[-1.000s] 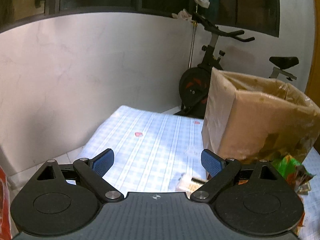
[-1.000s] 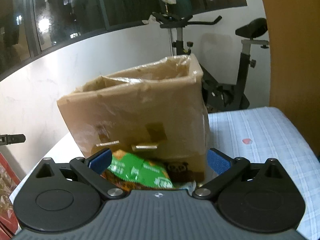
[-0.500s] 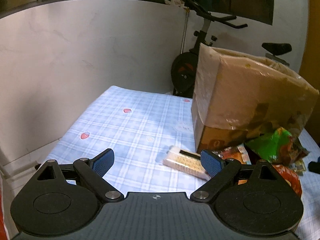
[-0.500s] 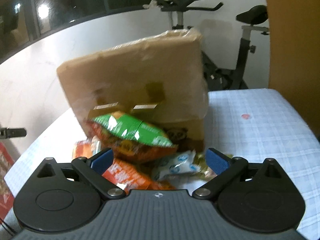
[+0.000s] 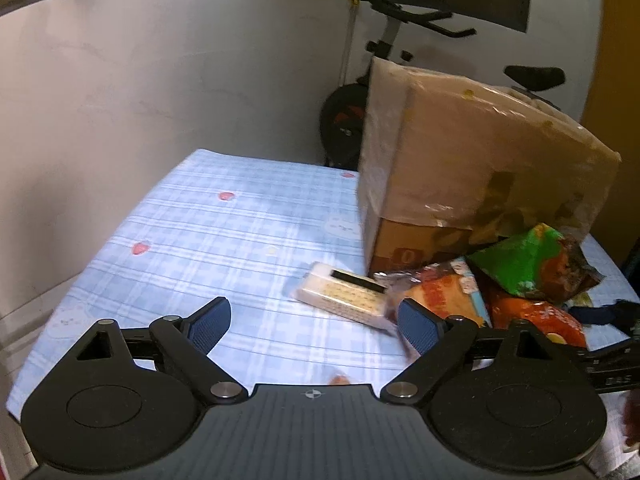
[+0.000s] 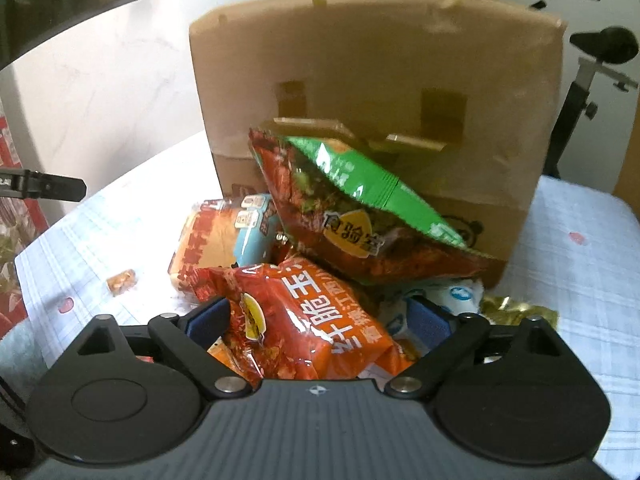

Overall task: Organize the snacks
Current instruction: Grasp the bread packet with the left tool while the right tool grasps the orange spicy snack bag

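Note:
A tall cardboard box stands on the blue checked tablecloth; it also shows in the left wrist view. Snack packs are piled against its front: a green and red bag, an orange-red bag, a blue and orange pack. My right gripper is open, its jaws on either side of the orange-red bag. My left gripper is open and empty above the cloth, with a pale cracker pack just ahead of its right finger.
A small orange sweet lies on the cloth left of the pile. A gold wrapper lies at the right. An exercise bike stands behind the box by the white wall. The table's left edge is near.
Both grippers have dropped lower and moved toward the snack pile. The right gripper's open jaws now straddle the orange-red bag. The cracker pack has come near the left gripper.

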A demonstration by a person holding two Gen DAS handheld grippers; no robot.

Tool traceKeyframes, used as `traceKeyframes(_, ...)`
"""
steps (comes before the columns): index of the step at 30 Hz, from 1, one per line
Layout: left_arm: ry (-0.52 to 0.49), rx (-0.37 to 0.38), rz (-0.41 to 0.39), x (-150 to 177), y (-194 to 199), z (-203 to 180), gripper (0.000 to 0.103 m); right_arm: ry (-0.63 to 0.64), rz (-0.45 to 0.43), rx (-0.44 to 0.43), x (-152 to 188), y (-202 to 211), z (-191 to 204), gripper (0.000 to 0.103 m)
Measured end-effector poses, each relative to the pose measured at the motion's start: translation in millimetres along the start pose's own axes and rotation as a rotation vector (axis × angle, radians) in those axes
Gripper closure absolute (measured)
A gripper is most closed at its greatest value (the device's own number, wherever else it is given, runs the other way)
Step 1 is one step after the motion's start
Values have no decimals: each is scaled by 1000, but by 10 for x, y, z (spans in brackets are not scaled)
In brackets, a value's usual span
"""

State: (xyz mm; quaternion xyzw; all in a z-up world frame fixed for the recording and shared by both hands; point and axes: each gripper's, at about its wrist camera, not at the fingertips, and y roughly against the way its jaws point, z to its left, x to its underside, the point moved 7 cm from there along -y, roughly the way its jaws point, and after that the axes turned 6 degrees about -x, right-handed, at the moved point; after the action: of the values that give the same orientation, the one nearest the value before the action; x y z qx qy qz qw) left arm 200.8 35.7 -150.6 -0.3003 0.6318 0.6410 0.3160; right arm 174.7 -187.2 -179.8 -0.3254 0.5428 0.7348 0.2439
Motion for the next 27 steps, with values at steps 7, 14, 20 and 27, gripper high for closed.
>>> traceKeyframes(7,-23,38,24,77,-68,-151,11,-70,7,-69,85,-6,-40,26)
traceKeyframes(14,11,76,49,70,-178,-279,12,-82,6,-50,92,220,-83,36)
traceKeyframes(20,-6,134,72,20,-425,-663,11,-95,-4,-19,157,414,-193,37)
traceKeyframes(27,-59,142,105,73,-753,-1011,11,-118,-14,-18,192,397,-242,38)
